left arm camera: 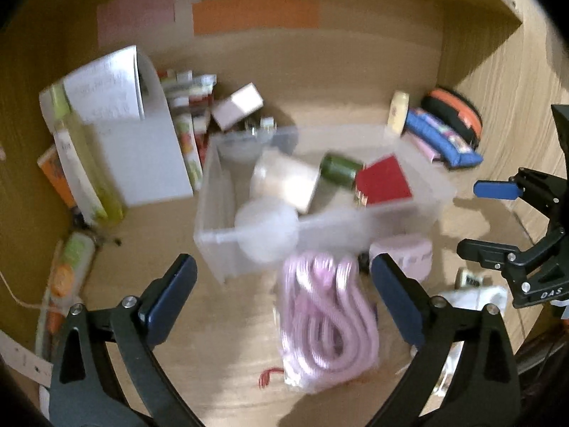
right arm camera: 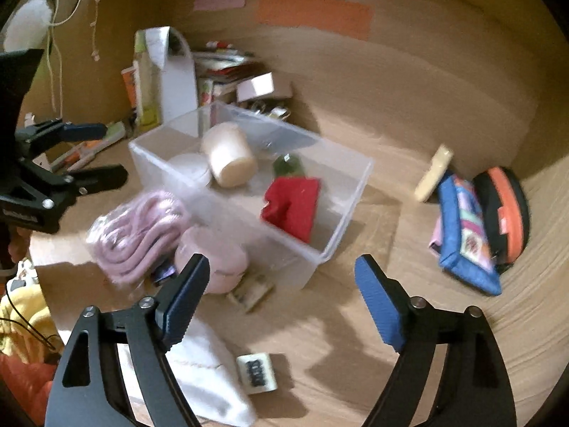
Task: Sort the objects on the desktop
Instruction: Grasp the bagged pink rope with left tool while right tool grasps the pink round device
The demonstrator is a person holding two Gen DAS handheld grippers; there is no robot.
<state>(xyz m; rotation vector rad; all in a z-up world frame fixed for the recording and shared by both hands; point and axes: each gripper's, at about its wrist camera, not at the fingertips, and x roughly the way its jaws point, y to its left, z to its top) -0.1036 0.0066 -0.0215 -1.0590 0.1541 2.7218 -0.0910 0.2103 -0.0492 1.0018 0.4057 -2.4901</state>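
A clear plastic bin (left arm camera: pixel 435 183) (right arm camera: pixel 359 181) stands mid-desk holding a red box (left arm camera: pixel 386 181) (right arm camera: pixel 295 204), a green bottle (left arm camera: pixel 339 169) (right arm camera: pixel 288 165), a cream cup (right arm camera: pixel 229 158) and a white round lid (left arm camera: pixel 266 227). In front of the bin lies a bagged pink cord (left arm camera: pixel 327 320) (right arm camera: pixel 138 231) beside a pink round case (left arm camera: pixel 405 254) (right arm camera: pixel 213 259). My left gripper (left arm camera: pixel 284 284) is open above the cord, with nothing between its fingers. My right gripper (right arm camera: pixel 284 284) is open over bare desk near the bin's front corner, also empty. Each gripper shows in the other's view, the right one (left arm camera: pixel 487 220) and the left one (right arm camera: pixel 110 151).
Books, a white folder (left arm camera: pixel 142 149) and small boxes crowd the back left corner. A blue pencil case (right arm camera: pixel 466 238) and an orange-black pouch (right arm camera: pixel 505 210) lie at the right. A small white block (right arm camera: pixel 256 372) and white cloth (right arm camera: pixel 199 366) sit near the front edge. Wooden walls enclose the desk.
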